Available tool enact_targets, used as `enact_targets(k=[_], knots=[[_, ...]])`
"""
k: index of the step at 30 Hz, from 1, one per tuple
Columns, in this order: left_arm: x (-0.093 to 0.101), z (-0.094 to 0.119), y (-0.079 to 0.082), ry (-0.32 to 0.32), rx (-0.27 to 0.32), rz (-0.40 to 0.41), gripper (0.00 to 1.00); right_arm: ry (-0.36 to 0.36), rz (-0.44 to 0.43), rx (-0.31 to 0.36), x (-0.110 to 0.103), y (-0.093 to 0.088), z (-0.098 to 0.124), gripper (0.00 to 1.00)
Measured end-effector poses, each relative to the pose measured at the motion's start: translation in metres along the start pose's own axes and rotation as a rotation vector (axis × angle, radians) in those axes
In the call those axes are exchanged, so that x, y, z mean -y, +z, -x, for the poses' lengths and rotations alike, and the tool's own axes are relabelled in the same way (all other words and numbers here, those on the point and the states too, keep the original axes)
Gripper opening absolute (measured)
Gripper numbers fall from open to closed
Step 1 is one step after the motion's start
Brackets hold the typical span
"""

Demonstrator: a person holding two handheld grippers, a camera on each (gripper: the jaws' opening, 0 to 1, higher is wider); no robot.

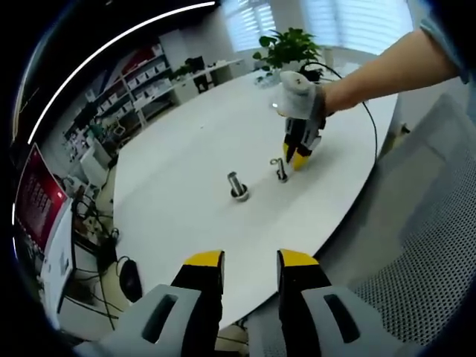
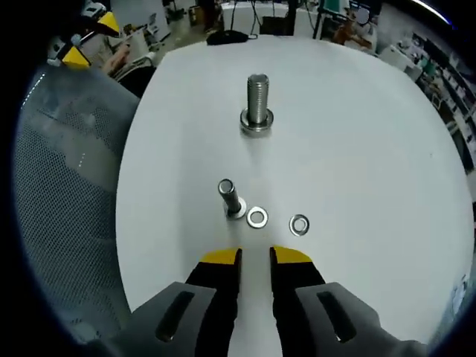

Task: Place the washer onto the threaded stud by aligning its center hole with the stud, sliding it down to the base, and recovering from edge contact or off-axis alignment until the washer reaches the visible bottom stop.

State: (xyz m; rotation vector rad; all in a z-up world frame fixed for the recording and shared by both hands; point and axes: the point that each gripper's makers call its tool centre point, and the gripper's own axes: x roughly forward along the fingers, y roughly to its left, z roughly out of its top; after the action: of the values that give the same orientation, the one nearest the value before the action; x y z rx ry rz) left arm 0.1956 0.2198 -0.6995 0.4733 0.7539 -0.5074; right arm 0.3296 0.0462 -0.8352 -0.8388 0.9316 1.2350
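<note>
A small threaded stud stands upright on the white table, just beyond my right gripper. Two loose washers lie flat beside it: one touches or nearly touches its base, the other lies further right. The right gripper's jaws stand slightly apart, open, with nothing between them. In the left gripper view a gloved hand holds the right gripper over the small stud. My left gripper is open and empty at the table's near edge.
A larger threaded stud with a ring at its base stands further out on the table; it shows too in the left gripper view. A mesh chair sits at the table's edge. A potted plant stands at the far end.
</note>
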Motion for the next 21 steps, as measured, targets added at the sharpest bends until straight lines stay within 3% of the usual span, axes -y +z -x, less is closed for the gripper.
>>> enact_targets(k=[10, 14, 21], knots=[[0.0, 0.0, 0.0, 0.002, 0.0, 0.003, 0.26, 0.029, 0.05, -0.017, 0.002, 0.02, -0.014, 0.21], [0.0, 0.0, 0.0, 0.0, -0.003, 0.002, 0.26, 0.043, 0.058, -0.018, 0.001, 0.017, -0.013, 0.15], [0.0, 0.0, 0.0, -0.003, 0.0, 0.001, 0.26, 0.042, 0.058, -0.022, 0.001, 0.014, -0.013, 0.17]])
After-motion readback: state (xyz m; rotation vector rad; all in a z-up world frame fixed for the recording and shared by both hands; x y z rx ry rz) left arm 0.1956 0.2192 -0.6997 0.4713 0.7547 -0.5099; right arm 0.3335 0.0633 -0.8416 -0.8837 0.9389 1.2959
